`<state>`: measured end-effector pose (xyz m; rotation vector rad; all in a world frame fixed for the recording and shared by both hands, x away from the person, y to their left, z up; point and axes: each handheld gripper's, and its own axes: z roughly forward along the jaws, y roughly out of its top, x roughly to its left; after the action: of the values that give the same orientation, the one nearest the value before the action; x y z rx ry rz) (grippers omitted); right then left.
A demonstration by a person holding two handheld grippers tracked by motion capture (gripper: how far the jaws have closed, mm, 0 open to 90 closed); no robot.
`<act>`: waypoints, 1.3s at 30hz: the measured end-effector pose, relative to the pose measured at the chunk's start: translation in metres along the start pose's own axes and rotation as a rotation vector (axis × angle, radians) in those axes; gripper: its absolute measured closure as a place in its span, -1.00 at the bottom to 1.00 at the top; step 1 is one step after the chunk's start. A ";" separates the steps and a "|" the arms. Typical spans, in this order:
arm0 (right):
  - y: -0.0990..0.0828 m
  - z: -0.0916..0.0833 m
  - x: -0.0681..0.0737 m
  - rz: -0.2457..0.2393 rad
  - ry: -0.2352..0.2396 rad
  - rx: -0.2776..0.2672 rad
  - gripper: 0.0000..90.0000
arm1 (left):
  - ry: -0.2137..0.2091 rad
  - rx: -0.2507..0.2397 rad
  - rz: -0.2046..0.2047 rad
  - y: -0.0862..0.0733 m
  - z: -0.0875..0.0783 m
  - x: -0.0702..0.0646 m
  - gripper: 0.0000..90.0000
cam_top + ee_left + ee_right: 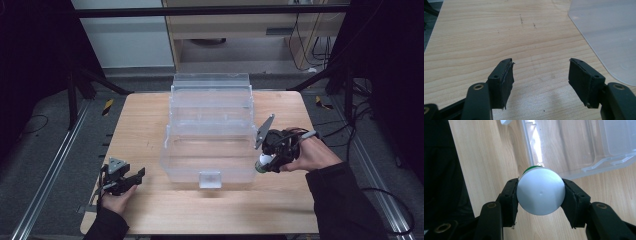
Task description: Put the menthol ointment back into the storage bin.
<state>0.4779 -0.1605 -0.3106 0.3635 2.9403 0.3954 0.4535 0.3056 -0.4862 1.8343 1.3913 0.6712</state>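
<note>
Right gripper (540, 195): jaws are clamping the white-capped bottle (540, 193) between both pads, near the desk's (150, 120) right edge.
Left gripper (541, 82): jaws are standing wide apart, holding nothing.

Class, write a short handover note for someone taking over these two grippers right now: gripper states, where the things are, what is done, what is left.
Right gripper: shut on a bottle with a white cap and a green band, held off the table beside the box's right front corner.
Left gripper: open, holding nothing, low over the table at its left front.
Box: clear, tiered, standing open mid-table; I see nothing in its trays.
Done: bottle picked up.
Left: probably to set the bottle in the box and let go; the left gripper could steady the box if needed.
</note>
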 end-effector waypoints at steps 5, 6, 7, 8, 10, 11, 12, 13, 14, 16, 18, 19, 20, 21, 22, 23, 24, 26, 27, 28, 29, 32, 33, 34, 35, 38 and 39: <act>0.004 0.003 -0.007 0.001 0.002 -0.004 0.12 | 0.001 -0.003 -0.001 0.000 0.000 0.000 -0.20; 0.004 0.003 -0.009 -0.004 0.005 -0.007 0.12 | 0.000 -0.005 -0.002 0.000 0.000 0.000 -0.20; 0.005 0.003 -0.010 0.000 0.006 -0.010 0.12 | 0.001 -0.006 -0.002 0.000 0.000 0.000 -0.19; 0.006 0.003 -0.011 0.006 0.005 -0.010 0.12 | 0.002 -0.007 -0.002 0.000 0.000 0.000 -0.19; 0.007 0.004 -0.014 0.004 0.002 -0.018 0.12 | 0.004 -0.007 -0.002 0.000 -0.001 0.000 -0.19; 0.008 0.004 -0.014 0.015 0.005 -0.018 0.12 | 0.004 -0.008 -0.002 0.000 -0.001 0.000 -0.19; 0.008 0.004 -0.016 0.015 0.003 -0.021 0.12 | 0.004 -0.008 -0.002 0.000 -0.001 0.000 -0.19; 0.009 0.005 -0.017 0.013 0.004 -0.016 0.12 | 0.006 -0.009 -0.001 0.000 -0.001 0.000 -0.19; 0.010 0.005 -0.018 0.015 0.003 -0.014 0.12 | 0.006 -0.009 -0.001 0.000 -0.001 0.000 -0.19; 0.011 0.006 -0.020 0.021 0.000 -0.008 0.12 | 0.006 -0.010 -0.001 0.000 -0.001 0.001 -0.19; 0.012 0.007 -0.021 0.020 0.000 -0.014 0.12 | 0.007 -0.010 -0.002 0.000 -0.001 0.001 -0.19; 0.013 0.007 -0.022 0.017 -0.003 -0.016 0.12 | 0.007 -0.010 -0.002 0.000 -0.001 0.000 -0.19; 0.014 0.007 -0.023 0.021 -0.003 -0.016 0.12 | 0.007 -0.010 0.000 0.000 -0.001 0.000 -0.19; 0.015 0.008 -0.023 0.026 -0.003 -0.016 0.12 | 0.006 -0.010 0.000 0.001 -0.001 0.000 -0.19; 0.015 0.008 -0.024 0.032 -0.001 -0.019 0.12 | 0.006 -0.011 -0.001 0.001 -0.001 0.000 -0.19; 0.016 0.009 -0.025 0.030 0.002 -0.020 0.12 | 0.006 -0.011 -0.001 0.001 -0.001 0.001 -0.19; 0.017 0.010 -0.026 0.032 0.003 -0.018 0.12 | 0.006 -0.012 -0.003 0.001 -0.001 0.001 -0.19; 0.018 0.012 -0.027 0.033 0.003 -0.017 0.12 | 0.007 -0.011 -0.003 0.001 -0.001 0.001 -0.19; 0.018 0.013 -0.028 0.028 0.002 -0.019 0.12 | 0.006 -0.012 -0.003 0.001 -0.001 0.001 -0.19; 0.019 0.014 -0.029 0.029 0.003 -0.023 0.12 | 0.006 -0.012 -0.003 0.001 -0.001 0.001 -0.19; 0.019 0.015 -0.030 0.032 0.004 -0.021 0.12 | 0.007 -0.013 -0.003 0.001 -0.001 0.001 -0.19; 0.021 0.018 -0.031 0.027 0.005 -0.023 0.12 | 0.007 -0.013 -0.004 0.001 -0.001 0.001 -0.19; 0.022 0.019 -0.030 0.031 0.006 -0.020 0.12 | 0.007 -0.012 -0.003 0.001 -0.001 0.001 -0.19; 0.023 0.020 -0.031 0.029 0.005 -0.021 0.12 | 0.007 -0.012 -0.003 0.001 -0.001 0.001 -0.19; 0.023 0.021 -0.031 0.029 0.006 -0.021 0.12 | 0.007 -0.013 -0.002 0.001 -0.001 0.001 -0.19; 0.025 0.024 -0.032 0.028 0.006 -0.021 0.12 | 0.007 -0.012 -0.002 0.001 -0.001 0.001 -0.19; 0.026 0.026 -0.032 0.028 0.004 -0.022 0.12 | 0.007 -0.011 -0.002 0.000 -0.001 0.001 -0.19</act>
<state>0.5192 -0.1386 -0.3241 0.4019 2.9354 0.4324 0.4534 0.3064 -0.4854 1.8232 1.3913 0.6836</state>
